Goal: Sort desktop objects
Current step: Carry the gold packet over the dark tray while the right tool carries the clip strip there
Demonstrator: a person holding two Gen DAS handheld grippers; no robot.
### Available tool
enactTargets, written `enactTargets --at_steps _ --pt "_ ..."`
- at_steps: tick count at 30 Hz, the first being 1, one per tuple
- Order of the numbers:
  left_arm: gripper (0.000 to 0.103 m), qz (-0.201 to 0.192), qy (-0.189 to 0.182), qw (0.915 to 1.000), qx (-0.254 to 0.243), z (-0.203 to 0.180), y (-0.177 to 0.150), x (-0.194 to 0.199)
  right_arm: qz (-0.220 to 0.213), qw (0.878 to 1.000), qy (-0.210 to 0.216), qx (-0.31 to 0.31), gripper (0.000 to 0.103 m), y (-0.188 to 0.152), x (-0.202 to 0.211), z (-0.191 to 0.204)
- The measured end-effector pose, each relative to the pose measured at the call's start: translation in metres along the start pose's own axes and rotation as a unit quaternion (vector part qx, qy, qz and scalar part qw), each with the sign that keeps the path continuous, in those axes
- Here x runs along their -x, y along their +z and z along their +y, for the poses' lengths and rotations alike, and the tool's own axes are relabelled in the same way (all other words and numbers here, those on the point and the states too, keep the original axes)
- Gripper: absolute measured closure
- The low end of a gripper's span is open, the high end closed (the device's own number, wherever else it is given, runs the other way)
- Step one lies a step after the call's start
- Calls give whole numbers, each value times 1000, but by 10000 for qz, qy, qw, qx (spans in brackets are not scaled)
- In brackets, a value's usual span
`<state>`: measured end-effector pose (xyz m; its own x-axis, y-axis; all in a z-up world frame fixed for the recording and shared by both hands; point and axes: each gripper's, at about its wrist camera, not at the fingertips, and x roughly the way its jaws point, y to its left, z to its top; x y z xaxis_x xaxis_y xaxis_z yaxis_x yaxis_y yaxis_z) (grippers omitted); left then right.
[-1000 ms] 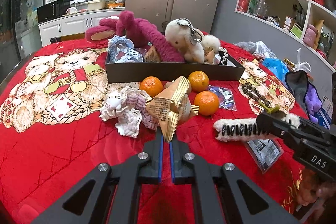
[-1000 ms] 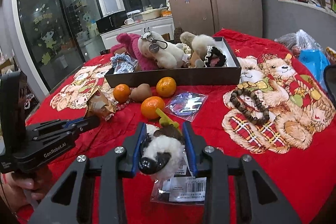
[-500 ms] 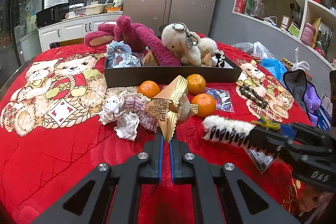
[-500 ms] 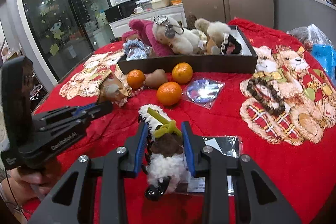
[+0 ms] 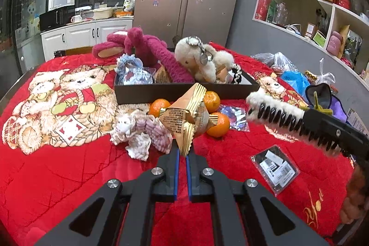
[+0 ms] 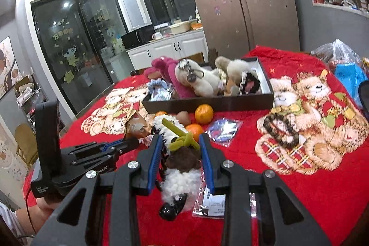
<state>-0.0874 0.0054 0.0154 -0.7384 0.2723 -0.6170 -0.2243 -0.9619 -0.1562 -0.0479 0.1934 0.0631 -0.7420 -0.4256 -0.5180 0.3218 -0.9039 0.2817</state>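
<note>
Left wrist view: the left tongs (image 5: 182, 153) are clamped together on the lower crimped edge of one gold-and-brown snack packet (image 5: 186, 115), which stands up just ahead of their tips. Three mandarins (image 5: 218, 125) lie beyond the packet, partly hidden behind it, on the red blanket (image 5: 57, 172) that covers the desk. One small white-and-pink knitted toy (image 5: 140, 130) lies just to the left of the tips. Further ahead one dark tray (image 5: 184, 90) holds one magenta plush (image 5: 147, 47), one cream plush with a metal keyring (image 5: 203, 61) and one blue knitted item in plastic (image 5: 132, 70). To the right the right tongs (image 5: 318, 121) come in from the side carrying one fluffy white hair claw with black teeth (image 5: 276, 112), raised above the blanket. Below it lies one flat clear bag with labels (image 5: 274, 167); one small foil sachet (image 5: 234, 115) lies near the mandarins.

Right wrist view: the right tongs (image 6: 181, 149) are clamped on the hair claw (image 6: 180, 167), whose brown and white fluff fills the gap between the blue pads; its green bow sticks up at the tips. The left tongs (image 6: 131, 143) stand to the left, the packet (image 6: 137, 125) at their tip. The claw blocks part of the mandarins; three show, one only as a sliver, beside one brown egg-shaped thing (image 6: 183, 117). One string of dark beads (image 6: 280, 130) lies to the right, well apart
</note>
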Motion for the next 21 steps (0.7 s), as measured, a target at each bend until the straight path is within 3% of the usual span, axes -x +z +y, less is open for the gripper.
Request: enactTargets --at_steps 5,12,21 --pt "98 -228 29 9997 39 -2 19 13 -103 9999 -32 -90 69 21 4 -1" --pt "98 -483 38 9988 -104 -6 71 19 -304 9994 -165 5 69 72 -1 2" --pt "98 -641 128 9979 -30 -13 144 -26 -518 9980 -350 -111 69 146 -40 -19"
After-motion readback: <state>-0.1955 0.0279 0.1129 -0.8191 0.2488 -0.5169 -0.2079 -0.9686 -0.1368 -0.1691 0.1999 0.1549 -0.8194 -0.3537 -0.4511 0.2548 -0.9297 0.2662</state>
